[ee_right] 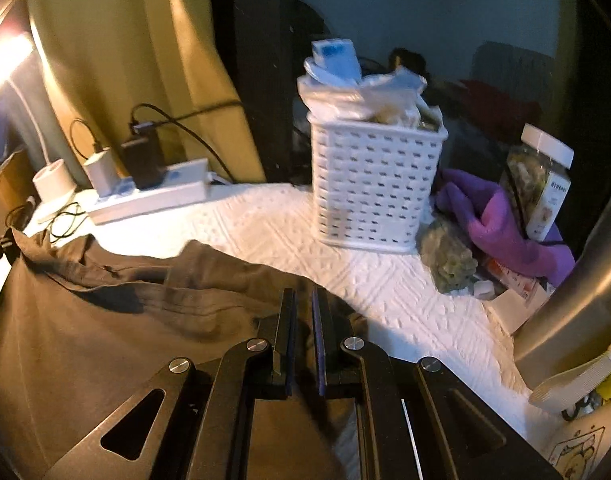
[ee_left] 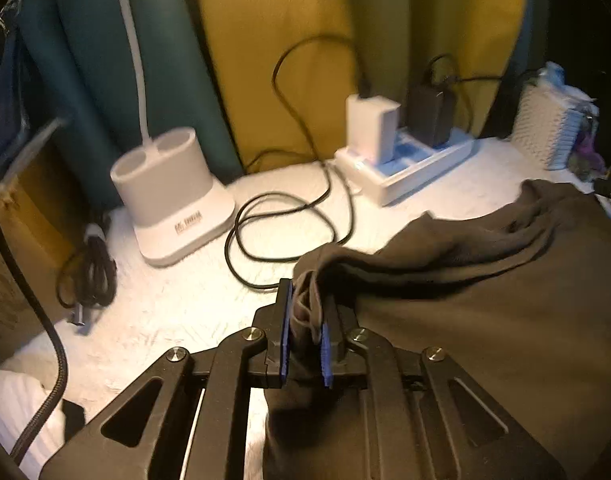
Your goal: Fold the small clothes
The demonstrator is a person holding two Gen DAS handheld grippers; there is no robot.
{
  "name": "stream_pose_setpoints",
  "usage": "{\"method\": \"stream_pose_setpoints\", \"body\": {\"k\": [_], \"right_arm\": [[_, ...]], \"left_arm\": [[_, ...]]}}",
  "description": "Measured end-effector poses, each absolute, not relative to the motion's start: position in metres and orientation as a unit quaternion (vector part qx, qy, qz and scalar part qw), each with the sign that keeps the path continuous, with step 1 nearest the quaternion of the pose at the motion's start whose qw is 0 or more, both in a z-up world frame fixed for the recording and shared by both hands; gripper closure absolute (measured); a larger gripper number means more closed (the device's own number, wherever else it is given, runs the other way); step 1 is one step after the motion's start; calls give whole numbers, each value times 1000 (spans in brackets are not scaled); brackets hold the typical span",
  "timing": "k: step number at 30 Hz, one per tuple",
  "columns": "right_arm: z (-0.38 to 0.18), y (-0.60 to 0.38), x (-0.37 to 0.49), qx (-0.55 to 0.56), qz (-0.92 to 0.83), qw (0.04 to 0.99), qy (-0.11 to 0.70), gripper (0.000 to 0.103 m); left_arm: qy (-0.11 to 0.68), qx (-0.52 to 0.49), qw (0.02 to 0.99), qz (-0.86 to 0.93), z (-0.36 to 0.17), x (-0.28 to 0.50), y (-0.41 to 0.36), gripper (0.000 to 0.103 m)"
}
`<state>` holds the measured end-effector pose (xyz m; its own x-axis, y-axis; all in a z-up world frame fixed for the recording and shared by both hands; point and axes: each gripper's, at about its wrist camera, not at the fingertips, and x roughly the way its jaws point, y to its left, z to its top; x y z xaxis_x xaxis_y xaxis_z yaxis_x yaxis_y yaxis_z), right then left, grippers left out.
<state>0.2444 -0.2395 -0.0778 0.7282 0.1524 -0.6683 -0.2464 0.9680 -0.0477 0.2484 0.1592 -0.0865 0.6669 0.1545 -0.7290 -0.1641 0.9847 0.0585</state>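
A dark brown garment (ee_left: pixel 485 304) lies spread on the white textured table cover (ee_left: pixel 165 312). My left gripper (ee_left: pixel 305 308) is shut on a bunched corner of the garment at its left edge. In the right wrist view the same garment (ee_right: pixel 105 312) lies left and under my right gripper (ee_right: pixel 304 308). Its jaws are close together over the garment's right edge, with cloth between them.
A white lamp base (ee_left: pixel 173 200), coiled black cables (ee_left: pixel 289 232) and a white power strip with chargers (ee_left: pixel 405 160) stand at the back. A white basket (ee_right: pixel 373 184), purple cloth (ee_right: pixel 497 220), a jar (ee_right: pixel 541 184) and a metal object (ee_right: pixel 577 288) crowd the right.
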Motion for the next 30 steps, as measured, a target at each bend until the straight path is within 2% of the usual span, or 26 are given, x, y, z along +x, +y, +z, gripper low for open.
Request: {"method": "stream_pose_setpoints", "body": {"k": [5,7,9,11,23,24,25,26,27,30], "right_arm": [[-82,-249,241,-73,86,922,370,95],[-81,-252,236,-82,78,919,378,95],[-81,-255,232,-80,78,917,384,95],[-82,-260,229,-75,73,915,389,95],[-84,-282,198,-44,61,911,405,92],[-85,-283,197,-40,61,911,406,84],[-86,-285,197,-34,62,910,409,54],[-87,-288,197,-27,59,910,410,32],[-86,-291,195,-21,55,913,404,5],[-85,-293,192,-6,70,914,400,4]], "left_arm": [[404,-25,909,103,-89,254,173,87],[401,-31,908,116,-84,250,180,80],[389,-34,911,132,-77,241,188,66],[385,-42,911,144,-74,234,197,63],[421,-73,896,125,-99,212,206,62],[422,-76,896,117,-101,215,205,62],[423,-83,896,108,-104,216,203,62],[425,-90,895,101,-106,218,202,62],[426,-93,895,97,-106,219,200,62],[429,-86,895,86,-107,219,192,62]]}}
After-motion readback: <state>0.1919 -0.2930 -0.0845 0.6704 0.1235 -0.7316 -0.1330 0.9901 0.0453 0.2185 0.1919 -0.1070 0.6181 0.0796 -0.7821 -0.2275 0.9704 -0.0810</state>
